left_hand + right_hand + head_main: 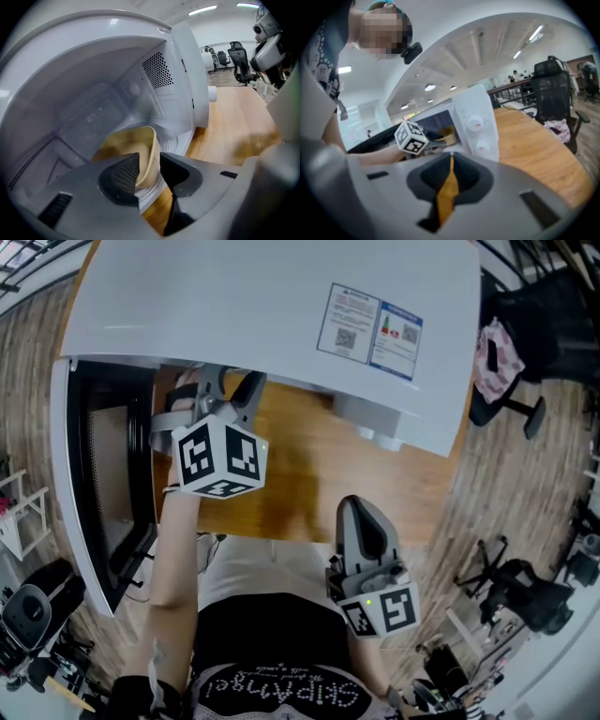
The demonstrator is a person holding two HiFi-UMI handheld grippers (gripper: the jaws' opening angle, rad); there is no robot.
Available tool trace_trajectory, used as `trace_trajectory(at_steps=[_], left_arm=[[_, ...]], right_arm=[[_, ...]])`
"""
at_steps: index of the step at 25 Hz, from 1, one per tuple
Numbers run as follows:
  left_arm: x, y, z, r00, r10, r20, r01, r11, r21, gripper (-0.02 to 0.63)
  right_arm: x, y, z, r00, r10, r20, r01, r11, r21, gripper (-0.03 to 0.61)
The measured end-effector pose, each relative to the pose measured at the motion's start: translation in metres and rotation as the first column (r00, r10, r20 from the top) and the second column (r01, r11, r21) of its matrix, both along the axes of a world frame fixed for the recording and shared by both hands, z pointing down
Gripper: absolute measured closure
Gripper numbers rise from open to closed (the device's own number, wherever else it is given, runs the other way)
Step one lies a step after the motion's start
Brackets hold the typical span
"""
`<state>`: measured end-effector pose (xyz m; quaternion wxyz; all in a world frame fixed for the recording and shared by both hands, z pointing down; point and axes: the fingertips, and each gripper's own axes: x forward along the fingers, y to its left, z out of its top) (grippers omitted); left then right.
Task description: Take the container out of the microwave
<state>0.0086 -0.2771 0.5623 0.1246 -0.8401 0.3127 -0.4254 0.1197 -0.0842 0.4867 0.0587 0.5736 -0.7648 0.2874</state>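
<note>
The left gripper point(149, 163) reaches into the open microwave point(272, 315), and its jaws stand apart on either side of the near wall of the container point(129, 140), a beige, bowl-like tub that sits on the oven's floor. The rim rises between the two jaws. The wall lies close against the right-hand jaw, while a gap to the ribbed left pad point(125, 174) shows the tub's inside, so the wall is straddled but not clamped. The right gripper point(451, 159) hangs well apart from the oven, low over the person's lap in the head view, its jaws drawn together to a thin slit with nothing in it. Through that slit only the table's wood shows. The microwave stands on a wooden table point(319, 474), its door point(94, 474) swung wide to the left in the head view and a printed label point(370, 329) stuck on its white top. Two round dials point(476, 124) sit on its front panel. Beyond the table edge is plank flooring point(506, 484), with a black office chair point(553, 93) carrying a pink patterned cloth point(495, 357).
</note>
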Motion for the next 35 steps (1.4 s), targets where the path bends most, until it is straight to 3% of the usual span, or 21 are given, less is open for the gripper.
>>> trace_trajectory(at_steps=[8, 21, 35], left_arm=[[-0.001, -0.001, -0.001, 0.999, 0.026, 0.032, -0.026, 0.999, 0.02, 0.558], [0.004, 0.006, -0.011, 0.998, 0.063, -0.002, -0.063, 0.998, 0.002, 0.572], [0.001, 0.033, -0.035, 0.997, 0.064, -0.042, -0.064, 0.998, 0.005, 0.572]], right_arm=[[-0.002, -0.003, 0.002, 1.0, 0.002, 0.0, -0.002, 1.0, -0.004, 0.538], [-0.001, -0.001, -0.001, 1.0, 0.019, 0.005, -0.019, 1.0, 0.001, 0.538], [-0.004, 0.004, -0.022, 1.0, 0.004, -0.012, -0.003, 0.998, 0.067, 0.538]])
